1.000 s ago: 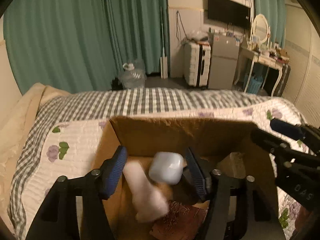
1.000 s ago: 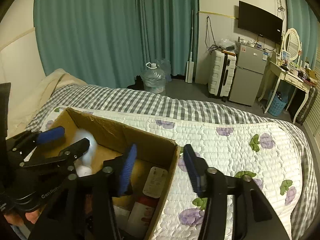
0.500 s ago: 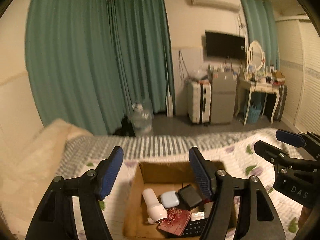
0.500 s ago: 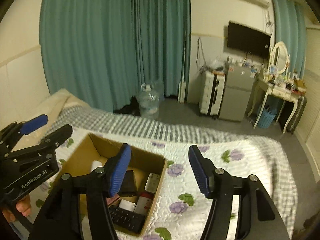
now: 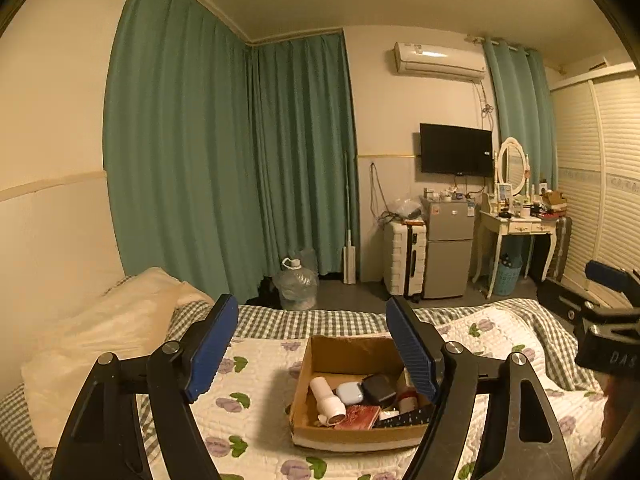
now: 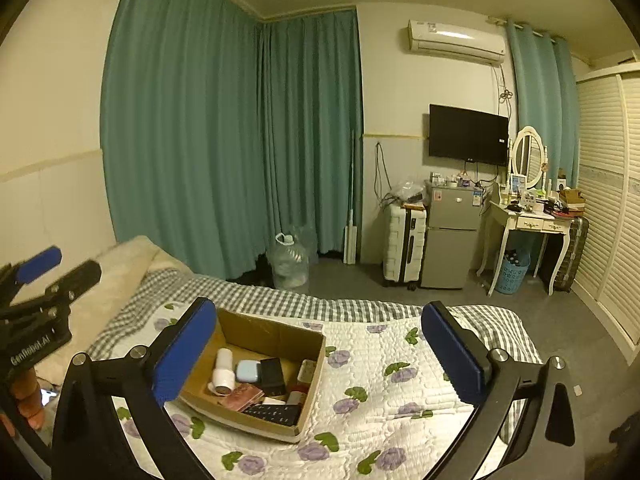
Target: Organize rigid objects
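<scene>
A cardboard box [image 5: 344, 350] sits on the quilted bed and also shows in the right wrist view [image 6: 276, 336]. It holds a white bottle [image 5: 326, 398], a pale blue earbud case [image 5: 349, 393], a black case [image 5: 378, 388], a red wallet [image 5: 358, 417] and a black remote [image 6: 276, 414]. My left gripper [image 5: 310, 344] is open and empty, well above and behind the box. My right gripper [image 6: 320, 348] is open and empty, also raised away from the box. Each gripper shows at the edge of the other's view.
The bed has a flowered quilt [image 6: 400, 392] over a checked blanket [image 5: 304, 322], with a cream pillow [image 5: 108, 332] at the left. Beyond the bed stand green curtains, a water jug [image 6: 288, 260], a white suitcase [image 6: 404, 248], a small fridge [image 6: 452, 236] and a dressing table [image 6: 532, 224].
Both grippers have pulled up and back from the box. One second ago the left gripper was down in the box around the pale blue case; that case now lies in the box.
</scene>
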Demonstrator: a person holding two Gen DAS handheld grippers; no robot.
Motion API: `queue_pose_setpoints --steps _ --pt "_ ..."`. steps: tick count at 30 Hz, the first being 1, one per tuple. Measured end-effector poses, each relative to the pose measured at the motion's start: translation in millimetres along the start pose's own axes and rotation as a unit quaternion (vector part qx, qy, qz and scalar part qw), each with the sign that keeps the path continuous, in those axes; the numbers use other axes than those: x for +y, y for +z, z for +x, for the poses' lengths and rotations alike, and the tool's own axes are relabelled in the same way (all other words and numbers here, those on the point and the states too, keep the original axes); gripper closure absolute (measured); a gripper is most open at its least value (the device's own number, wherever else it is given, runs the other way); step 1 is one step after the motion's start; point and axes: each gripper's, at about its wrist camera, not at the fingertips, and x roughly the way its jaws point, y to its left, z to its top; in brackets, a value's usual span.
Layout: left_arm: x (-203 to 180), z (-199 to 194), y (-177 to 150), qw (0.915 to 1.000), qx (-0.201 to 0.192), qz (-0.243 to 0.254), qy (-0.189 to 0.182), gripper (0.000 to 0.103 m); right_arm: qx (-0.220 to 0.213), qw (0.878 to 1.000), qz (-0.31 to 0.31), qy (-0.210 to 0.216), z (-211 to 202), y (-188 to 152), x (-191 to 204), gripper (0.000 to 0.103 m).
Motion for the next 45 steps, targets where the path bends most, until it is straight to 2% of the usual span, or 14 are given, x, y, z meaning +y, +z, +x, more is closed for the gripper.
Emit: queue_pose_setpoints --steps 3,5,7,11,16,20,24,45 --pt "2 -1 -13 0.9999 0.008 0.006 0.002 0.022 -0.004 1.000 0.006 -0.002 -7 -9 6 0.000" --pt "4 -2 -21 0.9999 0.010 0.005 0.006 0.022 -0.014 1.000 0.021 0.012 -11 -18 6 0.000" --pt "5 -4 -34 1.0000 0.008 0.002 0.005 0.022 -0.015 0.999 0.028 0.026 -8 -28 7 0.000" --pt "0 2 -60 0.9998 0.007 0.013 0.015 0.022 -0.007 0.999 0.034 0.018 8 -58 14 0.000" --pt "-11 26 -100 0.9978 0.049 0.039 0.020 0.022 0.022 1.000 0.012 -0.004 40 -96 24 0.000" --pt "-11 42 -123 0.9953 0.089 0.035 0.018 0.022 0.056 0.998 0.003 -0.003 58 -116 27 0.000" --pt "-8 47 -127 0.9944 0.102 0.024 0.017 0.022 0.072 0.997 -0.003 -0.012 65 -124 27 0.000" --pt "-3 43 -124 0.9954 0.095 0.011 0.009 0.022 0.077 0.997 -0.005 -0.016 62 -128 25 0.000"
